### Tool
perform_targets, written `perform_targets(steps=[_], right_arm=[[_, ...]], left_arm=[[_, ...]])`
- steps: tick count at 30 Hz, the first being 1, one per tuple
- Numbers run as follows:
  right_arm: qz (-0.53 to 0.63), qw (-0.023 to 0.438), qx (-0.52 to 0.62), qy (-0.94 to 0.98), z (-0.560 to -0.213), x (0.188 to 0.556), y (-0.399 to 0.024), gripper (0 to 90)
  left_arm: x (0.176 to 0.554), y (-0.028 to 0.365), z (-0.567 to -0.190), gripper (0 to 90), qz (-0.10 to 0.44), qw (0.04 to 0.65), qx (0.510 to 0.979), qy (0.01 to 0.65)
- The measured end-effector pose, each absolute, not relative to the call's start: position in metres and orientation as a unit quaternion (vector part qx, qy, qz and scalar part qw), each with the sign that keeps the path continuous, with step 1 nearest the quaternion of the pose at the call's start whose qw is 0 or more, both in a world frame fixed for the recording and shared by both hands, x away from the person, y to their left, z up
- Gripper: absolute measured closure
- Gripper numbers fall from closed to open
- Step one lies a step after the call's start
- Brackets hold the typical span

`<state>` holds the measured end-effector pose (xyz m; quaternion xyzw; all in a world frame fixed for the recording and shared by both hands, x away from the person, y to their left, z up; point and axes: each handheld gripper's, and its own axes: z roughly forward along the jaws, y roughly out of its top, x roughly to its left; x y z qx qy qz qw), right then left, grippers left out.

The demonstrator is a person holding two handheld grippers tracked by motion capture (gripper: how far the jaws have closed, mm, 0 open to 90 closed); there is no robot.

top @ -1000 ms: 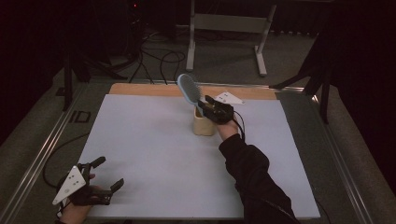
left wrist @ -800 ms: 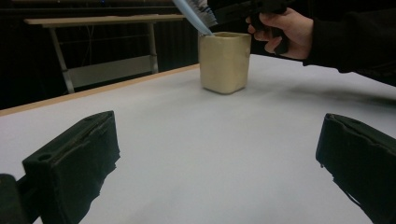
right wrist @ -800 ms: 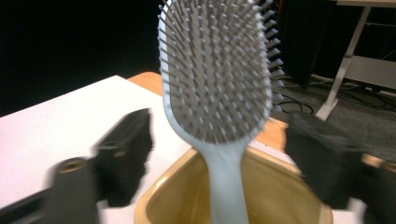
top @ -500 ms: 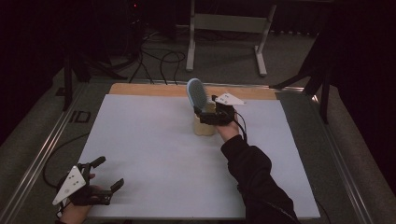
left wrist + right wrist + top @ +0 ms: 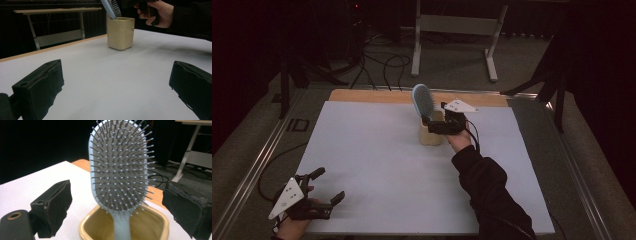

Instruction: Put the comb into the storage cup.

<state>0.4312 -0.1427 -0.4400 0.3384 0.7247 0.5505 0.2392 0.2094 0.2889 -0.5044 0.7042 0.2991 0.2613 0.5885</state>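
Observation:
A pale blue hairbrush (image 5: 120, 175) stands handle-down in a cream square cup (image 5: 152, 225), its bristled head leaning out over the rim. In the high view the hairbrush (image 5: 423, 102) and cup (image 5: 432, 134) sit at the far middle of the white table. My right gripper (image 5: 438, 125) is open just above the cup, its jaws spread either side of the brush with nothing between them touching. My left gripper (image 5: 327, 189) rests open at the near left corner. From there the cup (image 5: 120, 33) shows far off.
The white table top (image 5: 377, 150) has a wooden strip along its far edge. Metal rails run down both sides. A white frame stand (image 5: 457, 25) and loose cables (image 5: 382, 62) lie on the floor beyond the table.
The hairbrush has tipped from leaning left to nearly upright in the cup. My right gripper has let go of it and opened. The left gripper has not moved.

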Motion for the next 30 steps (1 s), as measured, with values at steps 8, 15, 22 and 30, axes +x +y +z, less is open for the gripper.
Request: perform_targets(steps=[8, 15, 22, 30], right_arm=[[0.547, 0.230, 0.343, 0.729, -0.436, 0.428, -0.148, 8.8], [0.541, 0.225, 0.339, 0.736, -0.435, 0.422, -0.153, 8.7], [0.534, 0.227, 0.335, 0.742, -0.432, 0.413, -0.159, 8.8], [0.535, 0.221, 0.328, 0.746, -0.429, 0.401, -0.164, 8.8]], left_arm=[[0.210, 0.288, -0.504, 0.0, 0.262, 0.588, 0.704, 0.299], [0.210, 0.288, -0.504, 0.0, 0.262, 0.588, 0.705, 0.298], [0.210, 0.289, -0.504, 0.0, 0.262, 0.588, 0.704, 0.299], [0.209, 0.289, -0.504, 0.0, 0.263, 0.588, 0.705, 0.298]])
